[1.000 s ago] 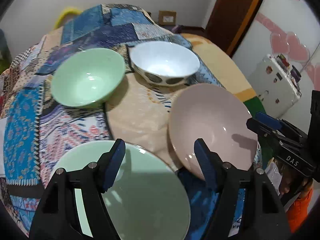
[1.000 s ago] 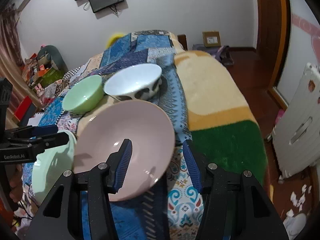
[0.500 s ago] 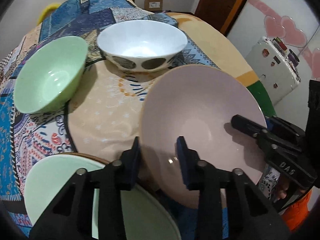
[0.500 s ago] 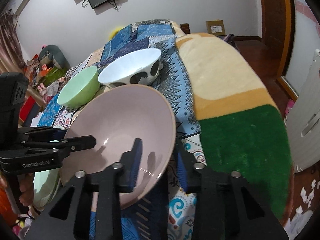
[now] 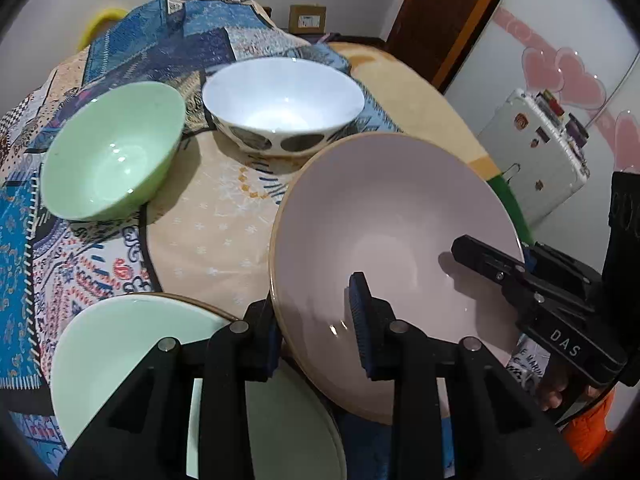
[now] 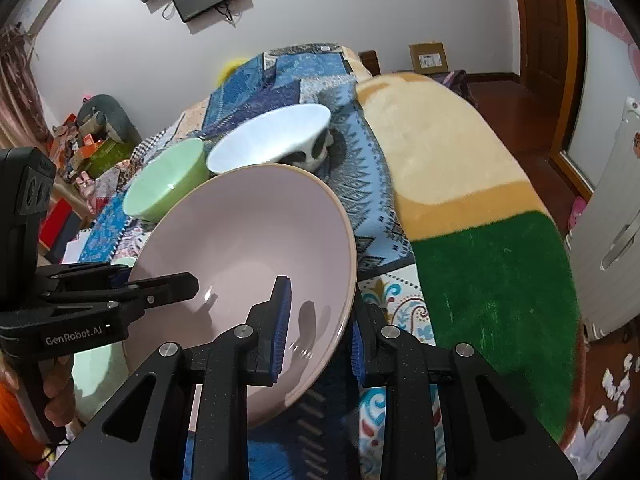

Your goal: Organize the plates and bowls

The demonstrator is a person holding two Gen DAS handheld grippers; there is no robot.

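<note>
Pink plate (image 5: 394,216) now pinched at two rim spots, tilted above patterned cloth (image 5: 208,220). Second ago we had both sets of jaws wide, plate untouched; now our left gripper (image 5: 316,320) clamps near-left rim, right gripper (image 6: 318,320) clamps opposite rim. Means lift is on: we judge next carry to green plate (image 5: 120,344) just beside. Green bowl (image 5: 110,152), white spotted bowl (image 5: 284,104) wait behind, untouched.
</note>
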